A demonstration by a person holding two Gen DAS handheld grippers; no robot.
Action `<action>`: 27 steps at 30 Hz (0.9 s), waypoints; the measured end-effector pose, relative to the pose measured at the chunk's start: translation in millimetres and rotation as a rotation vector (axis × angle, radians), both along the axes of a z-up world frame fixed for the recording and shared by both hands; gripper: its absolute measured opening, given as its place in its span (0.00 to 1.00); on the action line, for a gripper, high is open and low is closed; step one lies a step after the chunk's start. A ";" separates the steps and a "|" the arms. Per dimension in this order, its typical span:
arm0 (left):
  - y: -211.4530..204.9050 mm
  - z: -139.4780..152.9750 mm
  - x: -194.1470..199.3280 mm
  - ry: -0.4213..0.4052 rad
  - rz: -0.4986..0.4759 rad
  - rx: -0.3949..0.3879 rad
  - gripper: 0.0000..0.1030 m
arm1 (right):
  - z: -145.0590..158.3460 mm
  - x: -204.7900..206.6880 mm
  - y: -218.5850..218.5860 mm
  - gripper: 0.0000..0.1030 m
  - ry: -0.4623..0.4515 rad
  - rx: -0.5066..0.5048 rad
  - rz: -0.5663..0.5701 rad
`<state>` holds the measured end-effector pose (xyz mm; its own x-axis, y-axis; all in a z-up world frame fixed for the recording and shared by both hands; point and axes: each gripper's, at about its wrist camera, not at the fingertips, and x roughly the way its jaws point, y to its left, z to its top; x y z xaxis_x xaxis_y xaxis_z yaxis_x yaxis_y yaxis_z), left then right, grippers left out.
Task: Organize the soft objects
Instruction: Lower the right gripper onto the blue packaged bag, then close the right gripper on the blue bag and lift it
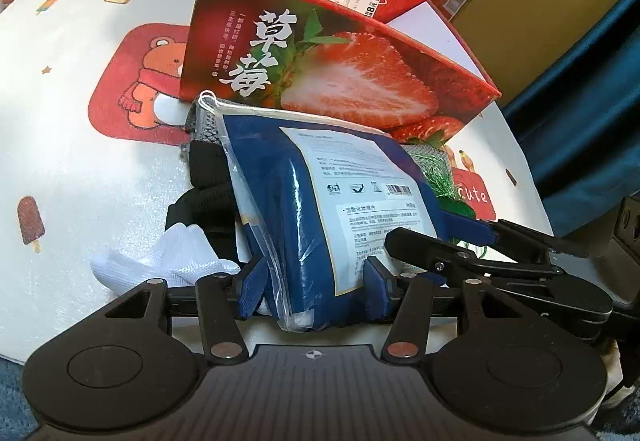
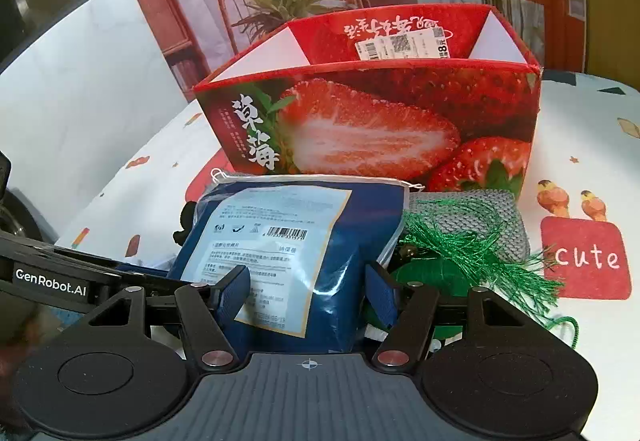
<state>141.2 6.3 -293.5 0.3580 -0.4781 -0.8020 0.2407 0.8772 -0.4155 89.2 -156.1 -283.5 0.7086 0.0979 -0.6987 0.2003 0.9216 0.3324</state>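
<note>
Left wrist view
Your left gripper (image 1: 312, 277): both blue pads press the near end of the blue pouch (image 1: 320, 201); jaws clamped on it.
Pouch: it stands between your jaws, label facing right, rising ahead toward the strawberry box (image 1: 340, 81).
Left of your jaws: a white cloth (image 1: 168, 257) lies just beside the left pad, with a black fabric item (image 1: 204, 185) behind it.
Right of your jaws: your other gripper's arm reaches in; green tinsel (image 1: 444, 181) shows past the pouch.

Right wrist view
Your right gripper (image 2: 308, 295): the pads sit against both sides of the same pouch (image 2: 296, 241); jaws closed on it.
Ahead of your jaws: the open box (image 2: 372, 121) stands on the printed table cover (image 2: 580, 145), just behind the pouch.
Right of your jaws: green tinsel (image 2: 472, 253) lies over a grey knitted piece (image 2: 492, 217), touching the pouch's edge.
</note>
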 end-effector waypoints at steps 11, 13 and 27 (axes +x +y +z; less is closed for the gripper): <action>0.2 1.9 -0.6 -0.020 0.000 -0.007 0.43 | -3.3 1.3 -0.9 0.58 0.007 0.020 -0.001; -0.2 6.2 -1.1 -0.041 -0.003 0.002 0.41 | 0.4 -0.2 -0.2 0.52 -0.010 0.010 -0.002; 0.7 64.5 -2.9 -0.250 -0.036 -0.037 0.41 | 44.8 -3.6 -4.3 0.47 -0.180 -0.058 -0.001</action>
